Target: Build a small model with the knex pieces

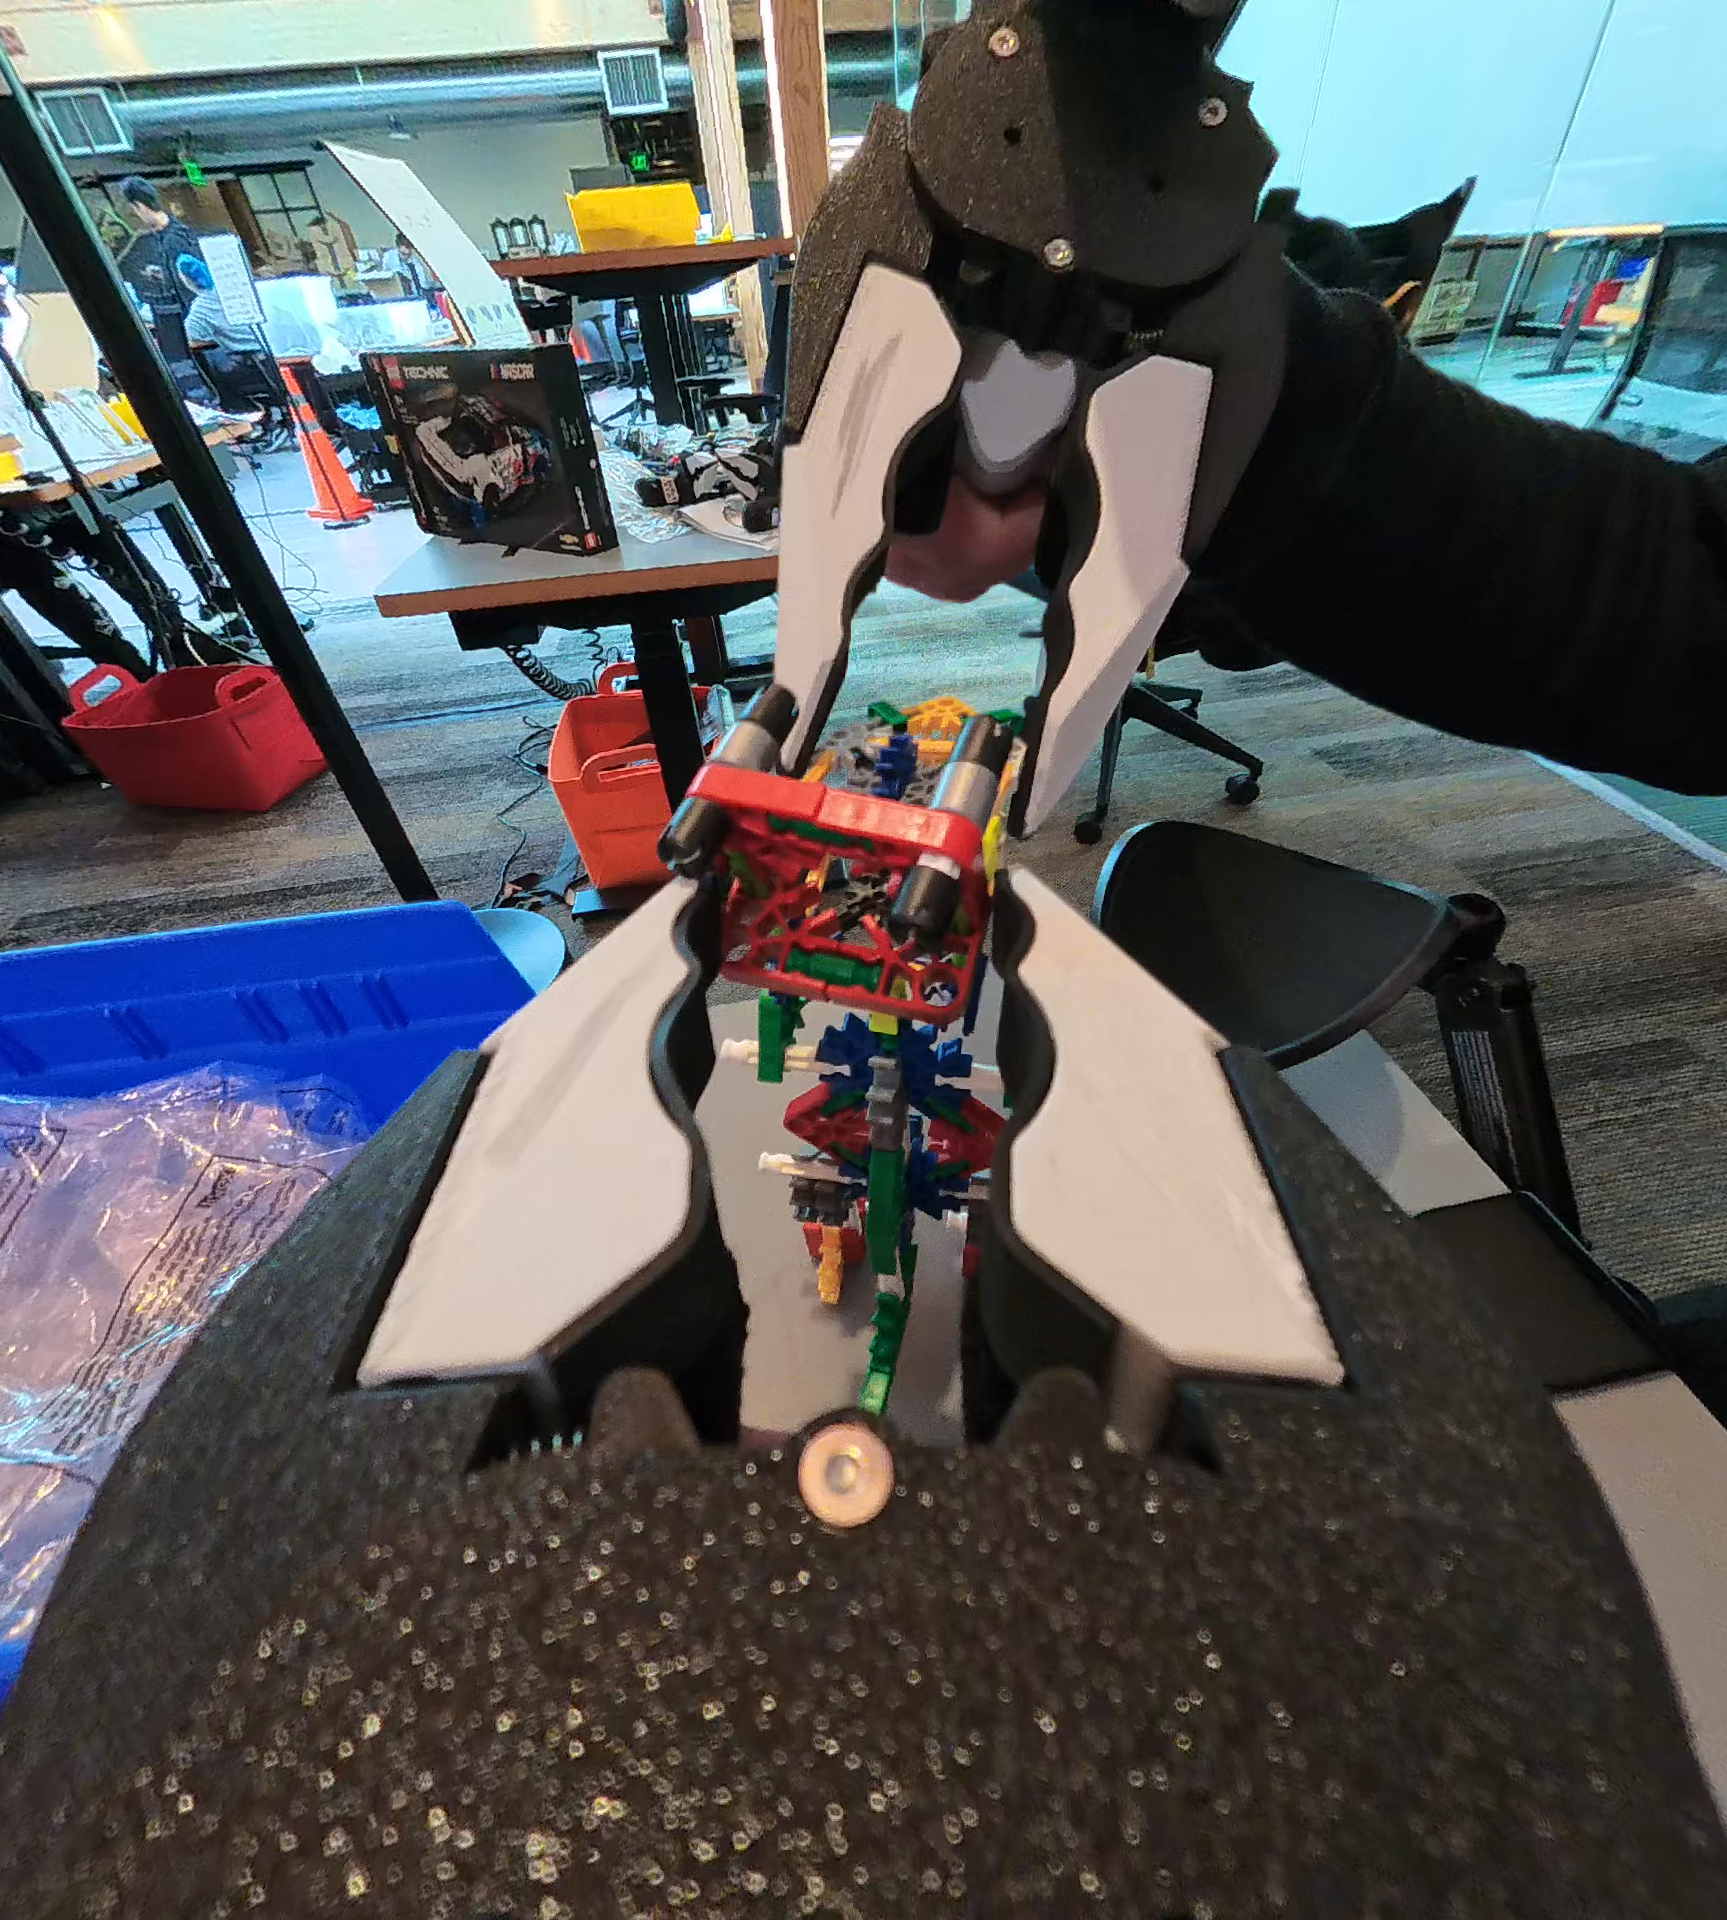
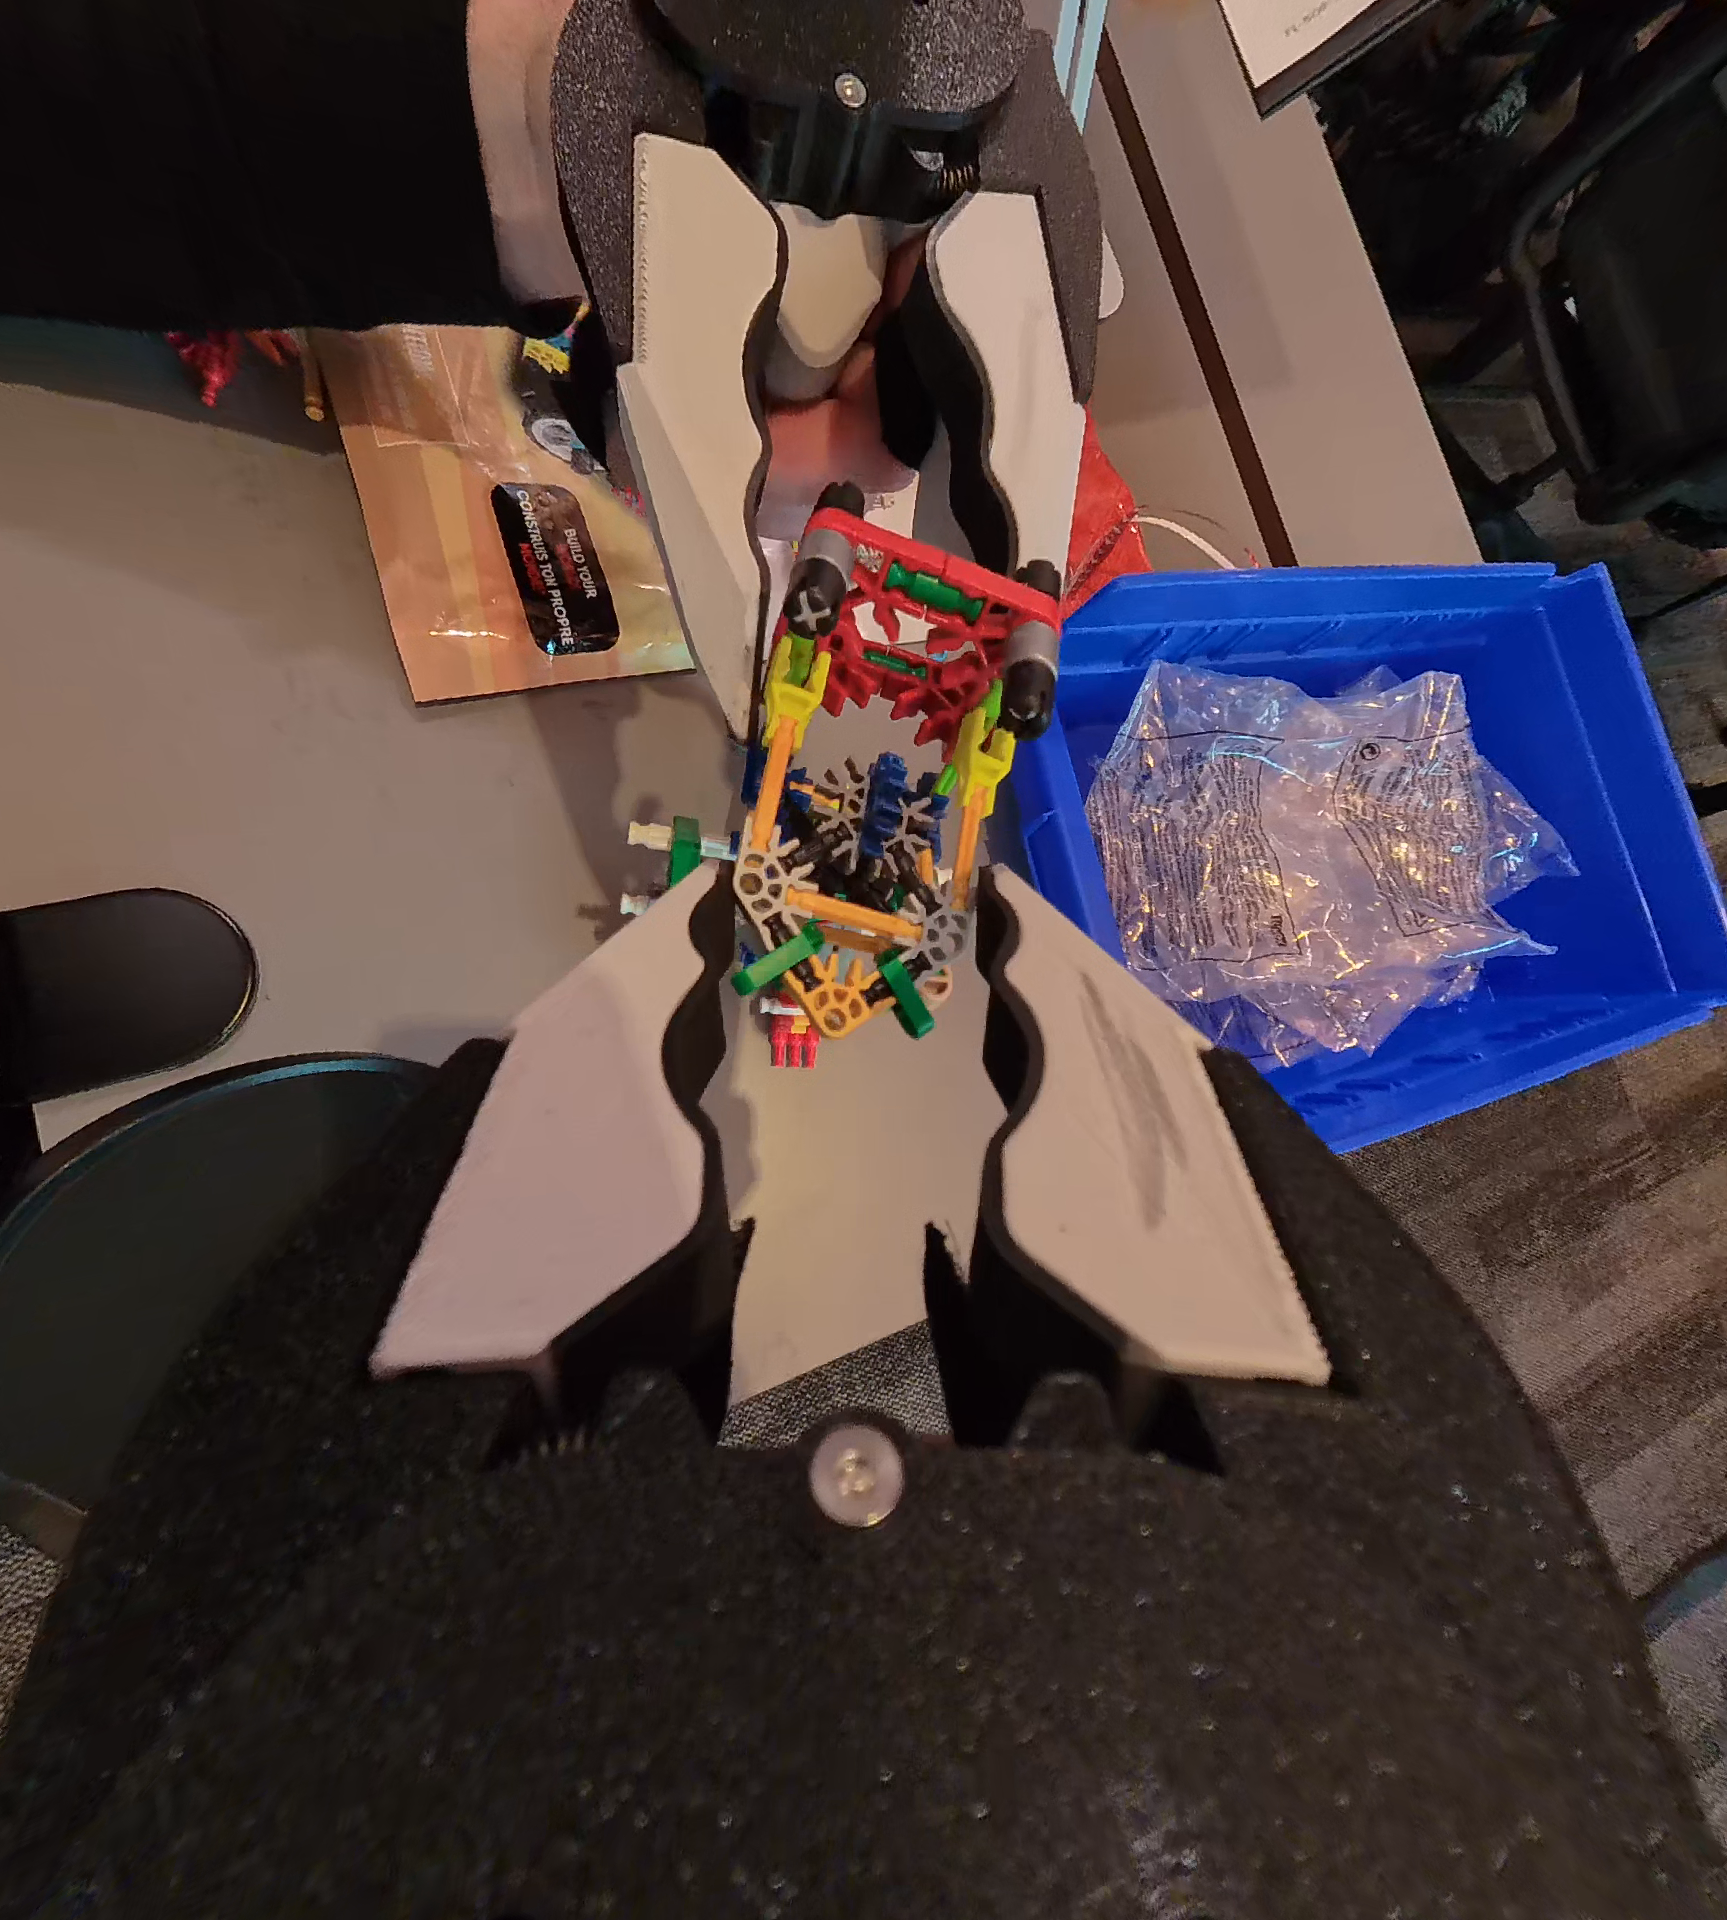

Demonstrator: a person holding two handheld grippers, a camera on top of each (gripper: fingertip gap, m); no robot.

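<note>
Both claws, left gripper (image 1: 851, 894) and right gripper (image 2: 843, 883), clamp the rod-and-connector model (image 1: 859, 997) from opposite ends above the grey table (image 2: 215, 748), so I'd keep squeezing evenly and not twist.

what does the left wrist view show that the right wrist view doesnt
Only the left wrist view shows the room beyond: a boxed toy set, red tubs and an orange cone. Only the right wrist view shows a tan packet on the table. Both show the toy model between the left gripper and right gripper, plus the blue bin of clear bags.
</note>
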